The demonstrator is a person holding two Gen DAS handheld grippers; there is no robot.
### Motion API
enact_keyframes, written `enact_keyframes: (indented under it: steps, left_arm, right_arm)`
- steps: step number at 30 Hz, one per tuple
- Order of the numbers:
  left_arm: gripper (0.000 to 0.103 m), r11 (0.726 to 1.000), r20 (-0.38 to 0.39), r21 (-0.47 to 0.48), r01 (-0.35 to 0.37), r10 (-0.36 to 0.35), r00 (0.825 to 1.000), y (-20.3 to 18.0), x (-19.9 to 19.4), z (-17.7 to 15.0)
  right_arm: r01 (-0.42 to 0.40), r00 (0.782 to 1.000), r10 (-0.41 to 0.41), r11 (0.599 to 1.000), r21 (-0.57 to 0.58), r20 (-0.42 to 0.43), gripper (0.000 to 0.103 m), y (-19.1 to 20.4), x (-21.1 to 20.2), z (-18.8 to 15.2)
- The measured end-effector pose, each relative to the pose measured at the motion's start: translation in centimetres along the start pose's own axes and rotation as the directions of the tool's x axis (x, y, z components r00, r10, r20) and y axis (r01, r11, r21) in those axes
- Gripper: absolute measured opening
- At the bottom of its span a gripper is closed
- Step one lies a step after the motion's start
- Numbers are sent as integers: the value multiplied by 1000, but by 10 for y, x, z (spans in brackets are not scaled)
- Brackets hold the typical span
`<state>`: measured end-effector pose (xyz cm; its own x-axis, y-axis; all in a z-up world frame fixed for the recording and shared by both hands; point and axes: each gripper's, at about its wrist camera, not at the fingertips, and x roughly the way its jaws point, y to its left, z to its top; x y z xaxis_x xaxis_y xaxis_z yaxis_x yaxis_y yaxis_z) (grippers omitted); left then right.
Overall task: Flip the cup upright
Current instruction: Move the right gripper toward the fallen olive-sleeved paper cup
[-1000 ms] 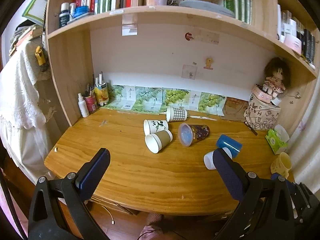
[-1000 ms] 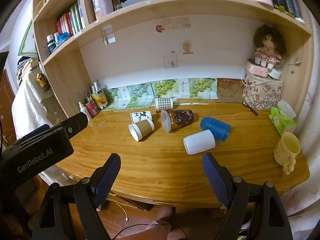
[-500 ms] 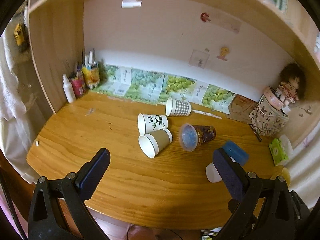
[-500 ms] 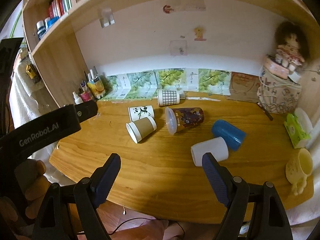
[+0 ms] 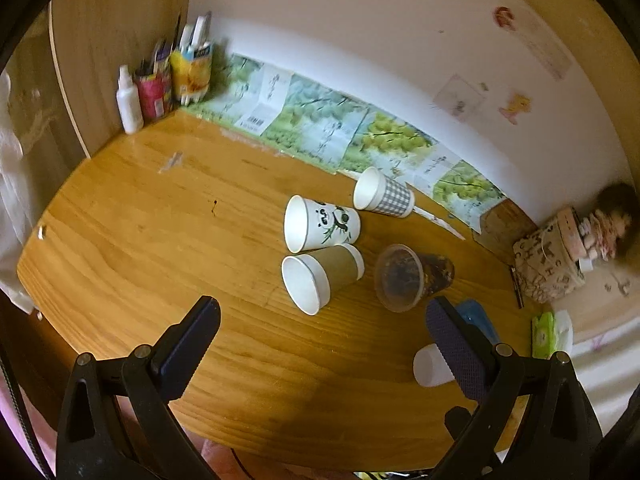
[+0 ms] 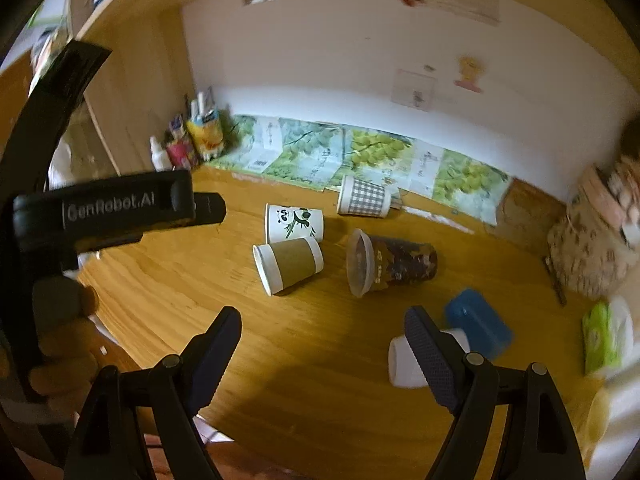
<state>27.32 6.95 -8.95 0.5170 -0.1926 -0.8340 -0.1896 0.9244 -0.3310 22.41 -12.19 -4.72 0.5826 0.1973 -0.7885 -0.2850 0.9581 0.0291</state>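
Several cups lie on their sides on the wooden desk (image 5: 140, 248): a brown-sleeved paper cup (image 5: 320, 276) (image 6: 288, 264), a panda cup (image 5: 320, 224) (image 6: 294, 222), a checked cup (image 5: 382, 194) (image 6: 362, 198), a dark clear-plastic cup (image 5: 412, 276) (image 6: 390, 266), a blue cup (image 5: 478, 320) (image 6: 478, 326) and a white cup (image 5: 430, 366) (image 6: 408, 362). My left gripper (image 5: 320, 320) is open and empty, above the desk short of the brown cup. My right gripper (image 6: 322, 332) is open and empty, near the white cup.
Bottles and pen holders (image 5: 168, 80) stand in the back left corner. A patterned bag with a doll (image 5: 560, 256) and a green tissue pack (image 5: 544, 336) sit at the right. The left gripper's body (image 6: 108, 208) shows at the left of the right wrist view.
Both grippers have moved forward and down toward the desk, so the cups look larger and the shelves have left the view. The cups have not moved.
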Motion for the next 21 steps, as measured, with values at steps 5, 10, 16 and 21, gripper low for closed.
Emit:
enact_keyframes:
  steps: [5,10,16,21]
  left_arm:
    - [102,999,-58,-39,0,-2,998,13,19,14]
    - [102,998,-109,-67,-3,-4,994,29,37,24]
    - [102,995,-189,-101,1,-20,982,47,61,35]
    - [102,993,-232,-112,-26,-1,973,62,76,43]
  right_arm:
    - [32,999,-31,977,-210,7,84,16,25,17]
    - [22,1000,-29,930,-368,-13,84,27,51,29]
    - [-13,999,-10,809,-588,-36,84,48,80,32]
    - [-38,997,-19,676,-736,-70,84,62,107,28]
